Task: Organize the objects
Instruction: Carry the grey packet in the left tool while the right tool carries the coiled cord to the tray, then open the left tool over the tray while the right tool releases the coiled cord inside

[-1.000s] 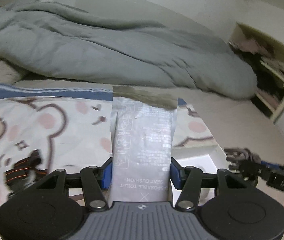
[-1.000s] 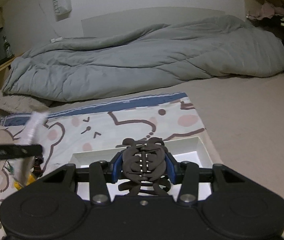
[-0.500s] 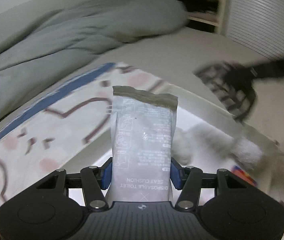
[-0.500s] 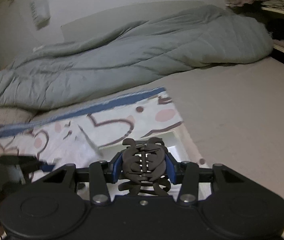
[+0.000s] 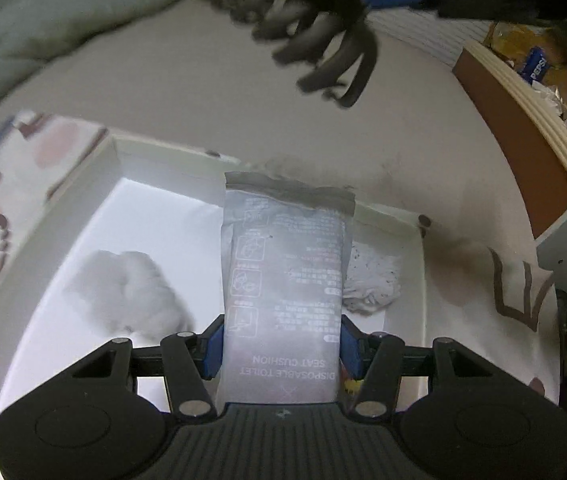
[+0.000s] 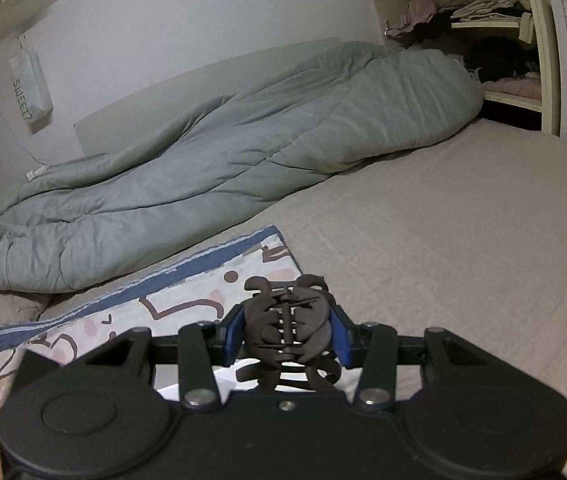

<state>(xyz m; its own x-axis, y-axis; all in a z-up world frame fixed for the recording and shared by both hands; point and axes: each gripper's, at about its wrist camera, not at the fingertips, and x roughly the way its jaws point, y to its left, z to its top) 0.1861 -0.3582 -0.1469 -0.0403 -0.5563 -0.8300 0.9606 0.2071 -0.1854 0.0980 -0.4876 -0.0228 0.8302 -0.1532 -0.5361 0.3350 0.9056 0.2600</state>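
My left gripper (image 5: 281, 350) is shut on a silver packet (image 5: 285, 276) printed "disposable toilet seat cushion" and holds it over a white tray (image 5: 111, 148). In the tray lie a grey fluffy item (image 5: 127, 288) at the left and a white knitted item (image 5: 371, 284) behind the packet. My right gripper (image 6: 285, 332) is shut on a dark brown hair claw clip (image 6: 285, 324). In the left wrist view the clip (image 5: 323, 44) appears blurred above the tray's far side.
The tray sits on a bear-print mat (image 6: 187, 300) on a beige bed (image 6: 443, 240). A grey duvet (image 6: 203, 172) lies along the wall. Open shelves with clothes (image 6: 483, 20) stand at the far right. A wooden edge with a Pepsi can (image 5: 535, 64) is at the right.
My left gripper has swung right and tilted down over the tray with the packet. My right gripper has risen with the clip and is above the tray's far side.
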